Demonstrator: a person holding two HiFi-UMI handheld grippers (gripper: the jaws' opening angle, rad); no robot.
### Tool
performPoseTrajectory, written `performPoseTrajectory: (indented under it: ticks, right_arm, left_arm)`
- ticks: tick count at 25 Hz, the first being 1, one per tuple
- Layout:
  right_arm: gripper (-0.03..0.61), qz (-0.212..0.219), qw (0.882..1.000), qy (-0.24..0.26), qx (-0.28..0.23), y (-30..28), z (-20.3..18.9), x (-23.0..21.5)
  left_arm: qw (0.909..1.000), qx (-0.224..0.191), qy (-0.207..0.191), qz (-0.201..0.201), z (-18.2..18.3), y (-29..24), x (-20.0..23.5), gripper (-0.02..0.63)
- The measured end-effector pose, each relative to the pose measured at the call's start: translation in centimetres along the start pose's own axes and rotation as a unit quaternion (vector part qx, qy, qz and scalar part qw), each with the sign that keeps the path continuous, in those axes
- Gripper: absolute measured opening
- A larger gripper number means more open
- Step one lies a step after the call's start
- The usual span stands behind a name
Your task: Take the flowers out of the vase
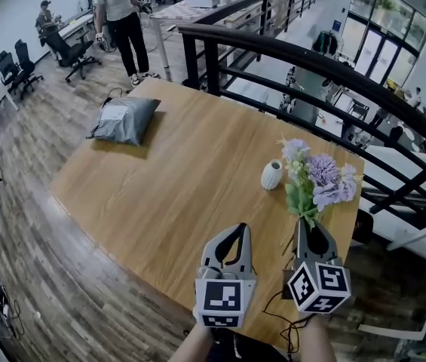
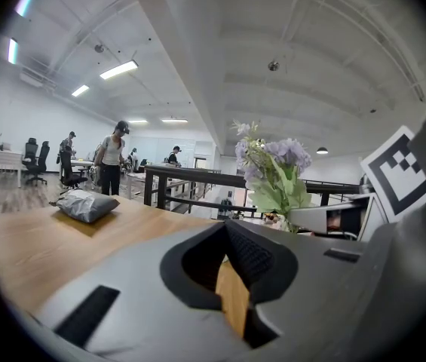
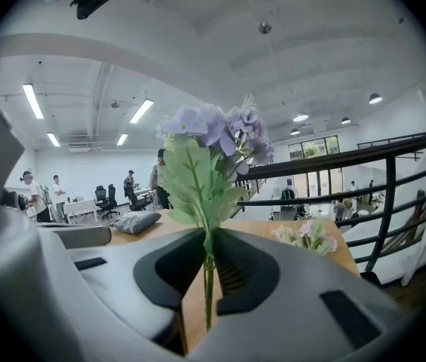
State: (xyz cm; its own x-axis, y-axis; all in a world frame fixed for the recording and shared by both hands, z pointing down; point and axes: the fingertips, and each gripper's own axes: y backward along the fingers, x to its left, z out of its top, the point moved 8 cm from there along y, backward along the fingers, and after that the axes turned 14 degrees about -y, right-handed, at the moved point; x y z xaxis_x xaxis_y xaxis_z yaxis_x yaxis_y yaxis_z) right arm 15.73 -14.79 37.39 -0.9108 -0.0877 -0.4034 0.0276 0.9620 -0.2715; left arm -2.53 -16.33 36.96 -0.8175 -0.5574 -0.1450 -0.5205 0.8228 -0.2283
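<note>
A small white vase (image 1: 271,175) stands on the wooden table (image 1: 175,194) near its right side. My right gripper (image 1: 305,222) is shut on the thin green stem of a bunch of purple flowers (image 1: 320,181), which stands up just right of the vase and clear of it. In the right gripper view the stem runs between the pads (image 3: 231,266) and the flowers (image 3: 213,138) rise above my right gripper (image 3: 206,236). A small pale sprig (image 3: 308,234) shows beyond; where it rests I cannot tell. My left gripper (image 1: 240,228) hovers beside the right one, shut and empty (image 2: 226,226).
A grey padded pouch (image 1: 126,119) lies at the table's far left corner. A dark railing (image 1: 311,62) runs along the table's far and right sides. A person (image 1: 122,21) stands beyond the table; office chairs and desks are further back.
</note>
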Motion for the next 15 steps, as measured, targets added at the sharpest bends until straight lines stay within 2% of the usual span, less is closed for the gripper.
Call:
performPoseTrajectory:
  ticks: [15]
  right_arm:
    - [0.051,0.002,1.0,-0.017,-0.007,0.7,0.06,0.29]
  left_arm:
    - [1.0,0.001,0.003,0.0,-0.07,0.16,-0.04,0.044]
